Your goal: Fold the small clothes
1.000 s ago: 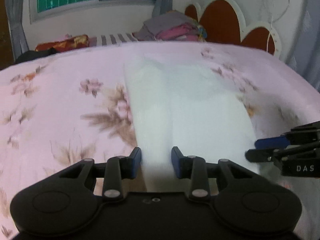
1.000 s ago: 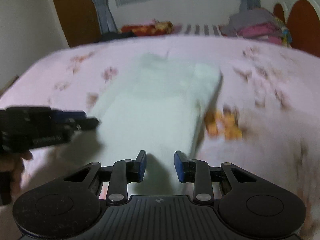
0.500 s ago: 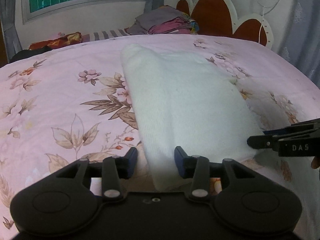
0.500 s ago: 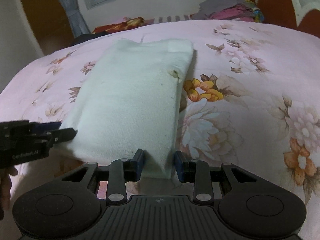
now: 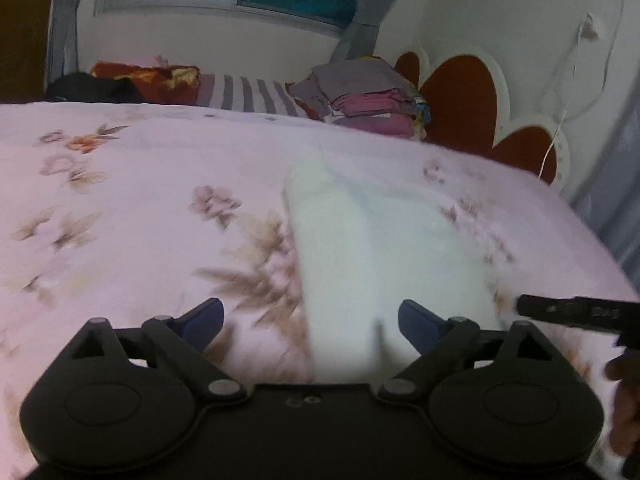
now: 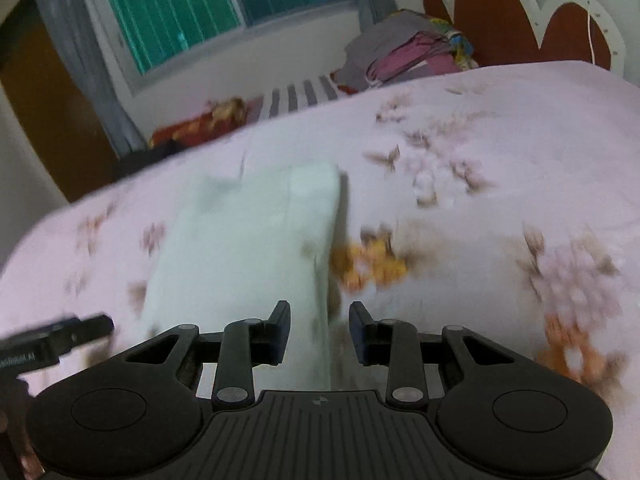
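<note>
A white folded cloth (image 5: pixel 380 248) lies flat on the pink floral bedspread (image 5: pixel 120 220). It also shows in the right wrist view (image 6: pixel 248 240). My left gripper (image 5: pixel 310 326) is wide open over the cloth's near left corner, holding nothing. My right gripper (image 6: pixel 318 330) is open, its jaws standing either side of the cloth's near right edge without pinching it. The right gripper's tip (image 5: pixel 576 312) shows at the right in the left wrist view, and the left gripper's tip (image 6: pixel 60 336) at the left in the right wrist view. Both views are blurred.
A stack of folded clothes (image 5: pixel 368 100) sits at the far end of the bed by the red and white headboard (image 5: pixel 480 100). A striped pillow (image 5: pixel 248 94) and red bedding (image 5: pixel 148 76) lie below the window. The wall is to the right.
My left gripper has opened wide and let go of the cloth. Both grippers have lifted and pulled back a little; the cloth stays flat on the bed.
</note>
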Available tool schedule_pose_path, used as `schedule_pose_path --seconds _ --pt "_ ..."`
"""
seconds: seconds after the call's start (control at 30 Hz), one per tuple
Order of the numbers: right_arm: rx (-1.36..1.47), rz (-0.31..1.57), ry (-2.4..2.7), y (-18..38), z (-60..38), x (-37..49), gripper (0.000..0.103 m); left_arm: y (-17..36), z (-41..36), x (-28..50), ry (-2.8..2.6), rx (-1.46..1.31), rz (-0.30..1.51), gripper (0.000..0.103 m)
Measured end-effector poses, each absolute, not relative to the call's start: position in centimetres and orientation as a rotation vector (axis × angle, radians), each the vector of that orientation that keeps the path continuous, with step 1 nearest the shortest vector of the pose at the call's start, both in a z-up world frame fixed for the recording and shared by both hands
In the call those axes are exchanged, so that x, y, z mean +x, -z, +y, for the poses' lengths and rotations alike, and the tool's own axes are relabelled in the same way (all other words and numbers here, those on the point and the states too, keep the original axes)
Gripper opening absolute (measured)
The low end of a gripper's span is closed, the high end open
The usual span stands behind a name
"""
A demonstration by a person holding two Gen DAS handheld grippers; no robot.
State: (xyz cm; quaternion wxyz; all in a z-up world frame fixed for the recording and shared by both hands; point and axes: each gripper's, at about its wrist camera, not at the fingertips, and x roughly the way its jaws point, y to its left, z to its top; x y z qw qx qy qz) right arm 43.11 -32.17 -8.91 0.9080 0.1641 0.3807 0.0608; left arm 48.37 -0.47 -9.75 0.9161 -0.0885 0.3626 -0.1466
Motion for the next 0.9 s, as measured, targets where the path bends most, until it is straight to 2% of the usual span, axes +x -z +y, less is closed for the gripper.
schedule_pose_path --seconds 0.07,0.2,0.3,0.33,0.37,0.57,0.73,0.9 --pt "0.361 0.770 -0.143 8.8 -32.5 45.5 0.032 9.6 -1.4 50.2 0.311 -0.192 0.750 0.092" --pt "0.395 0.797 -0.186 9.9 -32.4 49.5 0.032 11.7 -3.0 53.6 0.311 -0.189 0.868 0.087" --pt "0.307 0.830 -0.204 11.3 -31.8 50.8 0.032 14.2 -3.0 54.5 0.316 -0.181 0.947 0.086" --pt "0.286 0.850 -0.190 12.2 -32.2 51.1 0.042 14.3 -2.9 54.5 0.319 -0.187 0.937 0.086" --pt "0.322 0.856 -0.154 12.9 -33.0 51.3 0.061 14.1 -3.0 54.5 0.319 -0.171 0.938 0.086" --pt "0.473 0.818 -0.216 11.8 -36.0 50.3 0.061 13.9 -2.9 54.2 0.305 -0.156 0.938 0.088" --pt "0.755 0.880 -0.330 13.8 -39.5 51.4 0.061 13.5 -3.2 54.7 0.294 -0.158 0.945 0.088" --pt "0.812 0.917 -0.369 15.1 -39.7 52.6 0.061 13.3 -3.3 54.8 0.282 -0.155 0.952 0.089"
